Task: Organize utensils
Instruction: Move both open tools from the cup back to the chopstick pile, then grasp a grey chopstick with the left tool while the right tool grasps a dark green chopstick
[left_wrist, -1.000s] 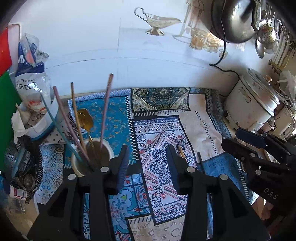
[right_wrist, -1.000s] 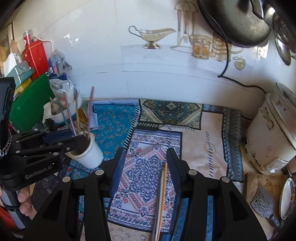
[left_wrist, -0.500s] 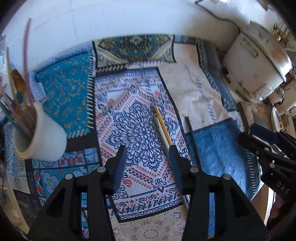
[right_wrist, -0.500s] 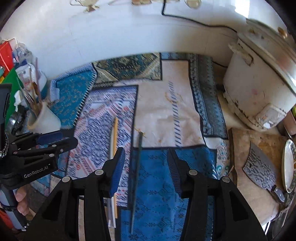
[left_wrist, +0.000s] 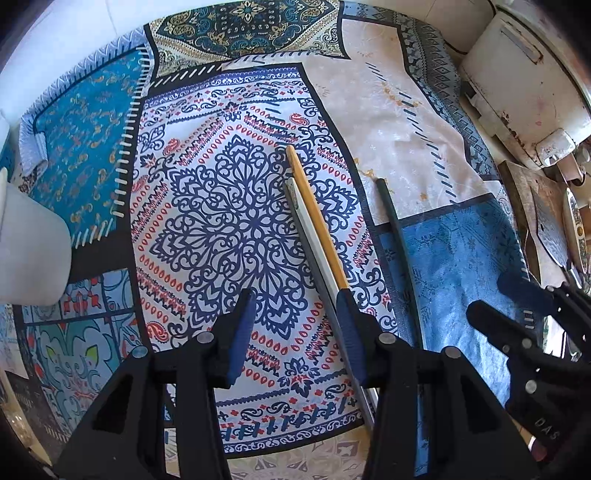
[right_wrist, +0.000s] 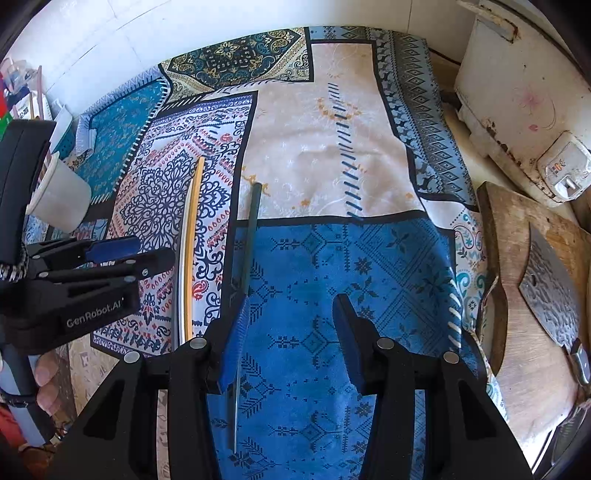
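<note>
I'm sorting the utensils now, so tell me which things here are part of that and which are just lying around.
Part of the job: yellow chopstick, white chopstick, dark chopstick, white utensil cup.

Just lying about: rice cooker, wooden cutting board, cleaver, patterned cloth.

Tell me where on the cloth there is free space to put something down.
Free: the blue patch right of the dark chopstick, and the beige patch behind it. Crowded: the yellow chopstick and white chopstick on the medallion patch, the white cup at left.
</note>
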